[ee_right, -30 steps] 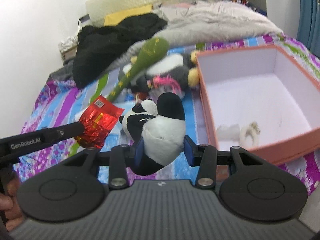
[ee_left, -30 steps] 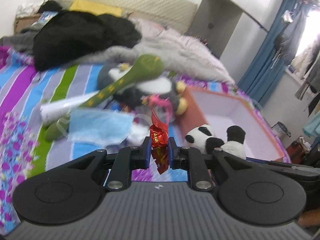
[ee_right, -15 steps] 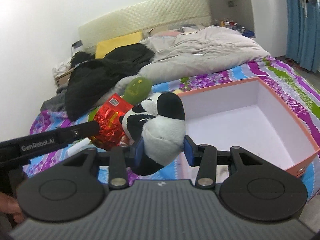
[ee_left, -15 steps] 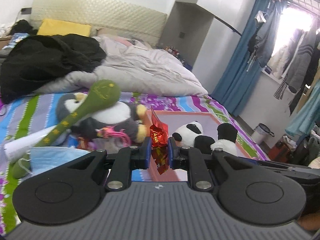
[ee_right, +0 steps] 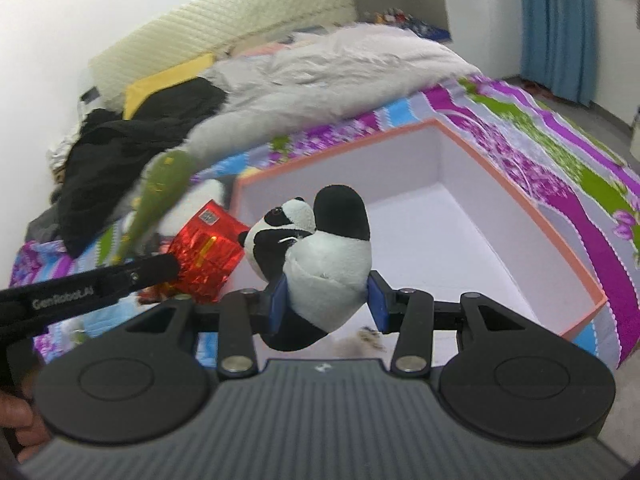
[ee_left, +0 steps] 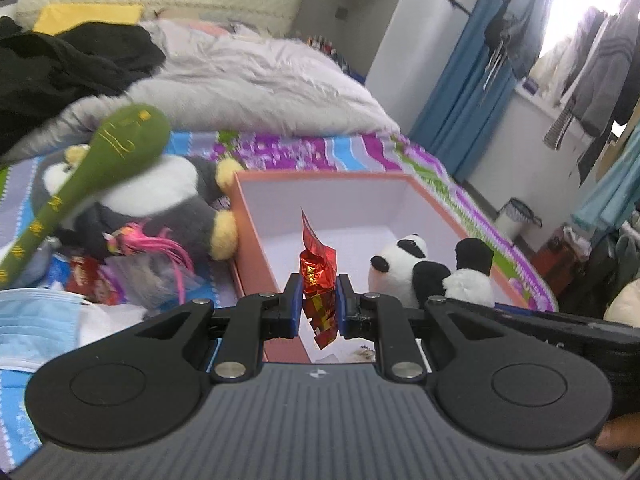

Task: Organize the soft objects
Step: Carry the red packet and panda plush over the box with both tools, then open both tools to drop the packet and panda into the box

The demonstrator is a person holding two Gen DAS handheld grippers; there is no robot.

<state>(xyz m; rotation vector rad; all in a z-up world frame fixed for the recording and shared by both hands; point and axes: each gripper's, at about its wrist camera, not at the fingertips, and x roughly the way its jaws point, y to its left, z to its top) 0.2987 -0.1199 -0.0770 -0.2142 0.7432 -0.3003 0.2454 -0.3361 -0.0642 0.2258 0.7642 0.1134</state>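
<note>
The left gripper (ee_left: 318,300) is clenching a crinkled red foil packet (ee_left: 318,268), and the right gripper (ee_right: 326,300) is squeezing a small panda plush (ee_right: 316,256) around its belly. Both loads are hanging over the near end of the orange box (ee_right: 532,216), so neither is stowed yet.

The task looks barely begun. The box's pale, smooth interior is showing mostly bare, apart from a few small scraps near its front wall that are too blurred to name. Still lying out on the striped bedspread (ee_left: 320,148), at about nine o'clock from the box in the left wrist view, are a big penguin plush (ee_left: 160,200) with yellow feet, a long green stuffed club (ee_left: 92,168) leaning across it, and a pleated blue face mask (ee_left: 32,328) at eight o'clock.

The panda's pile is short and fuzzy, bulging softly between the pads; the foil is stiff, shiny and creased.
</note>
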